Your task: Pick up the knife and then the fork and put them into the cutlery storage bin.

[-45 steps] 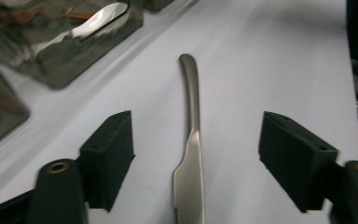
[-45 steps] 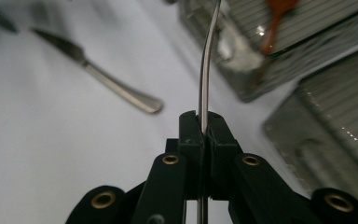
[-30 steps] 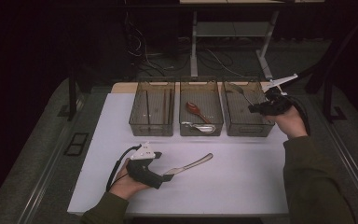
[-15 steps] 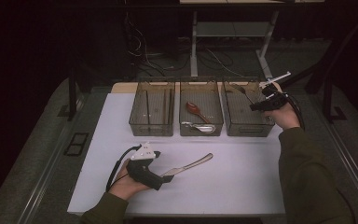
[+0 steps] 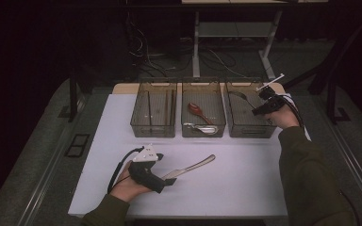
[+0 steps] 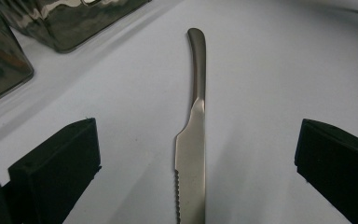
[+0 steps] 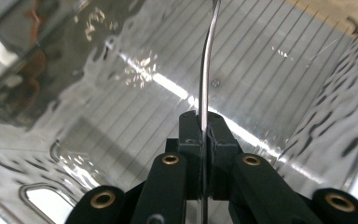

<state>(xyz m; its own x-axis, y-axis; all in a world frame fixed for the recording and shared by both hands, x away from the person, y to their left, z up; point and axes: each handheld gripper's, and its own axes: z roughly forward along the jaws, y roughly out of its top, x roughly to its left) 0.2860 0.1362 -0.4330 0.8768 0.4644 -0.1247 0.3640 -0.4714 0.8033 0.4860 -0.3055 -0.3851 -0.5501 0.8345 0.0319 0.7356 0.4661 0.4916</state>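
A serrated metal table knife (image 5: 191, 168) (image 6: 198, 93) lies flat on the white mat, handle pointing away to the right. My left gripper (image 5: 169, 178) (image 6: 196, 158) rests low on the mat, open, with a jaw on each side of the blade and not touching it. My right gripper (image 5: 259, 110) (image 7: 204, 135) is shut on the thin handle of a curved metal utensil (image 5: 239, 97) (image 7: 206, 60). It holds the utensil over and into the right-hand clear bin (image 5: 252, 129). The utensil's far end is cut off in the right gripper view.
Three smoky clear bins stand in a row at the back of the mat. The left bin (image 5: 153, 127) looks bare, and the middle bin (image 5: 203, 134) holds a reddish spoon (image 5: 199, 110) and a metal utensil (image 5: 201, 128). Dark floor and table legs lie beyond.
My right hand has sunk a little and moved toward the right bin, carrying the utensil lower into it. The left gripper and the knife have stayed put.
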